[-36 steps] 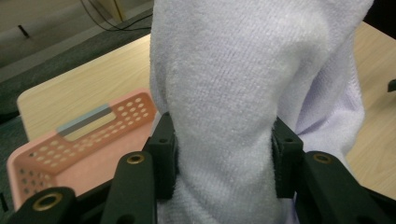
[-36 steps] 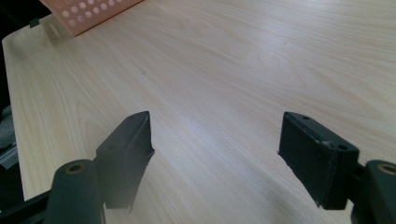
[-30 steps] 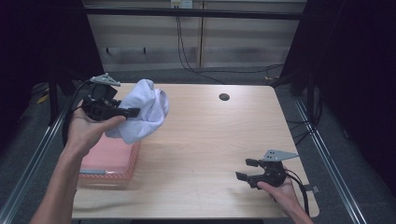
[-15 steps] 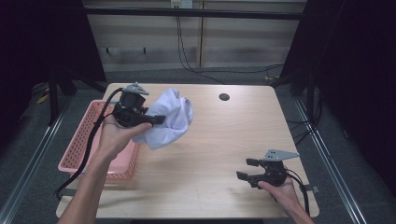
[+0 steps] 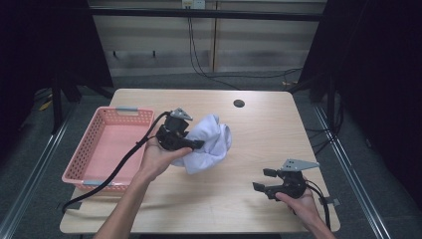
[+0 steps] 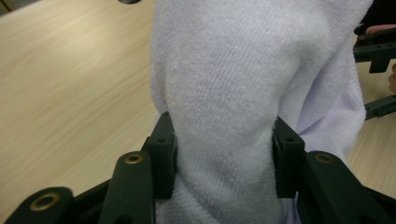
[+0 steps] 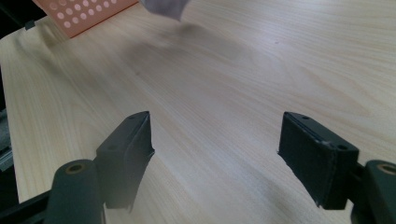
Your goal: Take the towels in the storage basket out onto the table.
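A bunched white towel [image 5: 209, 142] hangs over the middle of the table with my left gripper [image 5: 198, 145] shut on it. In the left gripper view the thick towel [image 6: 233, 102] fills the gap between both pads [image 6: 164, 154], which press into it from either side. My right gripper [image 5: 263, 180] rests near the table's front right edge, held by a hand, jaws wide apart. In the right gripper view it [image 7: 217, 154] has nothing but bare wood between its jaws, and a corner of the towel [image 7: 166, 7] shows at the top.
A pink plastic basket [image 5: 79, 169] with nothing in it stands at the left side of the table; its corner [image 7: 81, 14] shows in the right gripper view. A dark round hole [image 5: 239, 103] sits near the table's far edge. Cables trail from both grippers.
My left gripper has carried the towel from above the basket rightward and down toward the table's middle. The right gripper has stayed put.
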Action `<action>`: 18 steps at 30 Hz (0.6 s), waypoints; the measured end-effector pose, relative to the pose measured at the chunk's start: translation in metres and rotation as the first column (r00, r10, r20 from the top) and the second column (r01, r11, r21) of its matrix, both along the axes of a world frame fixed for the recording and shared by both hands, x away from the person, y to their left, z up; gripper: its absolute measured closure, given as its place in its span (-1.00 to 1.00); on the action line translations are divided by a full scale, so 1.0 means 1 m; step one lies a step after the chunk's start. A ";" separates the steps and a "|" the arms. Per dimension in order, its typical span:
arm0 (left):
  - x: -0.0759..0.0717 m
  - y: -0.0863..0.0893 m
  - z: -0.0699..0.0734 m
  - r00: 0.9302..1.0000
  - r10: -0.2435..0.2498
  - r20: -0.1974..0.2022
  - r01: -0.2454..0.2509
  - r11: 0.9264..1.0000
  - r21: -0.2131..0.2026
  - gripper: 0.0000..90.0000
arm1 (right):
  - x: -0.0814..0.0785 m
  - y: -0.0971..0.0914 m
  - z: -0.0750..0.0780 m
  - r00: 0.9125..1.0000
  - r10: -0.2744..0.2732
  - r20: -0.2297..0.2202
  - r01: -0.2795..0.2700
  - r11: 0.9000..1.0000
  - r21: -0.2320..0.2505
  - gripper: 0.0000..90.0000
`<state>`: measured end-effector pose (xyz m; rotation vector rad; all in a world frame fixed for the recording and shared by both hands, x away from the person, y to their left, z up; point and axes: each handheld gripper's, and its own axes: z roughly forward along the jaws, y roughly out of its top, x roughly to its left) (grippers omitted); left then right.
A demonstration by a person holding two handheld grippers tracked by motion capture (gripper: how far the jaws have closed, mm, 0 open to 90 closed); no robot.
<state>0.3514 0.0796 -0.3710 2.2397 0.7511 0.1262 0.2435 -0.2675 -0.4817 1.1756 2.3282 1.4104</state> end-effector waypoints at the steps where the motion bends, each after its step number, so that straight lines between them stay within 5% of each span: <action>1: 0.000 -0.003 -0.005 1.000 0.006 -0.003 -0.006 1.000 -0.013 0.20 | 0.000 0.000 0.000 1.000 -0.002 0.001 0.002 1.000 -0.001 -0.44; 7: -0.001 -0.022 -0.033 1.000 -0.006 -0.020 0.005 1.000 -0.023 0.18 | 0.000 -0.001 0.000 1.000 -0.003 0.003 0.003 1.000 -0.003 -0.44; 12: -0.002 -0.035 -0.058 1.000 0.002 -0.031 -0.002 1.000 0.011 0.15 | -0.001 -0.003 0.001 1.000 -0.006 0.001 0.006 1.000 -0.002 -0.44; 18: -0.001 -0.041 -0.074 1.000 -0.011 -0.022 0.011 1.000 0.020 0.08 | -0.002 -0.004 0.001 1.000 -0.007 0.004 0.007 1.000 -0.002 -0.44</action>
